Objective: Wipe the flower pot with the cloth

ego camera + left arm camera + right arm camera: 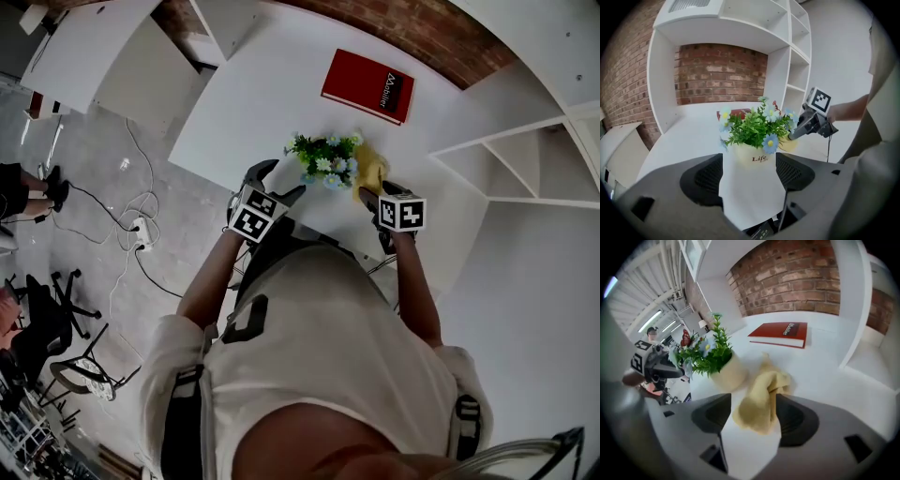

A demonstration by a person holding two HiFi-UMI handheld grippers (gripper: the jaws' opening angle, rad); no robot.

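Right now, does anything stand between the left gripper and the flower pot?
Nothing visible. The left gripper, jaws open, faces the flower pot across bare table; the cloth lies beside it, between the open jaws of the right gripper.

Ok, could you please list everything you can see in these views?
table: one, white.
flower pot: one, cream, holding flowering green plant, near table edge.
cloth: one, yellow, crumpled on table beside pot.
book: one, red, far side of table.
shelving: one unit, white, against brick wall.
left hand-held gripper: one, grey, open, empty, facing pot.
right hand-held gripper: one, grey, open, cloth between jaws.
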